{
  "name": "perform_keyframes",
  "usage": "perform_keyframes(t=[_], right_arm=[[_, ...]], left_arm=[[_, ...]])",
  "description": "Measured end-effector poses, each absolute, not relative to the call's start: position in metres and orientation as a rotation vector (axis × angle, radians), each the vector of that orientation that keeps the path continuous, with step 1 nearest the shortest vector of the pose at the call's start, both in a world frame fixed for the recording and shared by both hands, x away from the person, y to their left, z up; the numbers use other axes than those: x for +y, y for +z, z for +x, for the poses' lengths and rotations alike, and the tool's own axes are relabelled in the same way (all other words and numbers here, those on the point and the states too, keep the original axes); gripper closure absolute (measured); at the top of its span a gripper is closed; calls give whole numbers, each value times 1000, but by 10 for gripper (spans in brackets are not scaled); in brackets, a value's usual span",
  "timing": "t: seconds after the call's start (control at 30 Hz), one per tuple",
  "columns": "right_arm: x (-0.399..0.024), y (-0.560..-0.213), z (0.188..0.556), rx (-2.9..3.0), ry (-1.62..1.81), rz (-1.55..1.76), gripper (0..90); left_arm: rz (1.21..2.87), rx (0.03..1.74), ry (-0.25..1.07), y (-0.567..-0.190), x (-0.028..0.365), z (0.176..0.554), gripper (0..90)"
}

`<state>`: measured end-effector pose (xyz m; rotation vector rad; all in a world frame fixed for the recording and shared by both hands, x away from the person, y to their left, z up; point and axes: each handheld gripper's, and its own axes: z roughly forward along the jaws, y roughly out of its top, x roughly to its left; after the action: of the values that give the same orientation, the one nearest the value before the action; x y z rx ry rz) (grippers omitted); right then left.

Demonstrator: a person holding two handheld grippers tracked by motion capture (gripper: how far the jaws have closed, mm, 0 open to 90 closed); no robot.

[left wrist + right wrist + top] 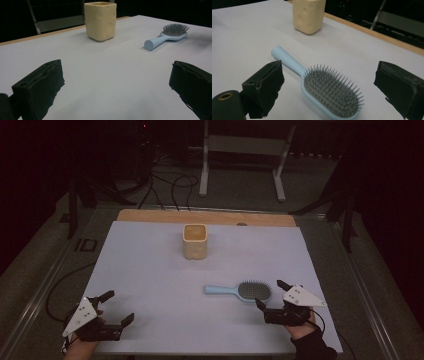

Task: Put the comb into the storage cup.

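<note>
High view: a pale worktop carries a light-blue hairbrush at about 4 o'clock from its centre, lying flat with bristles upward, the handle pointing toward 9 o'clock and the oval head toward 3 o'clock. A cream, square-sided cup stands upright toward 12 o'clock, well apart from the brush. The right tongs, held in a hand at the 5 o'clock corner, sit just beside the brush head with jaws spread wide, gripping nothing. The left tongs, at the 7 o'clock corner, likewise gape wide and empty over bare worktop, far from both objects. Right gripper view: the brush head lies between the two black jaws, closer to the left one, touching neither; its handle runs up toward 11 o'clock, with the cup beyond it. Left gripper view: cup at 12 o'clock, hairbrush at 2 o'clock, both distant from the parted jaws.
</note>
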<state>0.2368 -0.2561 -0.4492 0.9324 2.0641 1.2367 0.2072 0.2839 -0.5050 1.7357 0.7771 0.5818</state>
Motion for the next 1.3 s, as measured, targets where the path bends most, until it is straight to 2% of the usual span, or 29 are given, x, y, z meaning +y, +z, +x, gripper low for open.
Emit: perform_keyframes(t=[0.4,1.3], right_arm=[[-247,-421,250,2061,1256,875,80],[-202,-390,284,2119,1275,737,80]], left_arm=[[1740,776,579,-505,284,207,0],[1746,776,584,-505,285,206,0]])
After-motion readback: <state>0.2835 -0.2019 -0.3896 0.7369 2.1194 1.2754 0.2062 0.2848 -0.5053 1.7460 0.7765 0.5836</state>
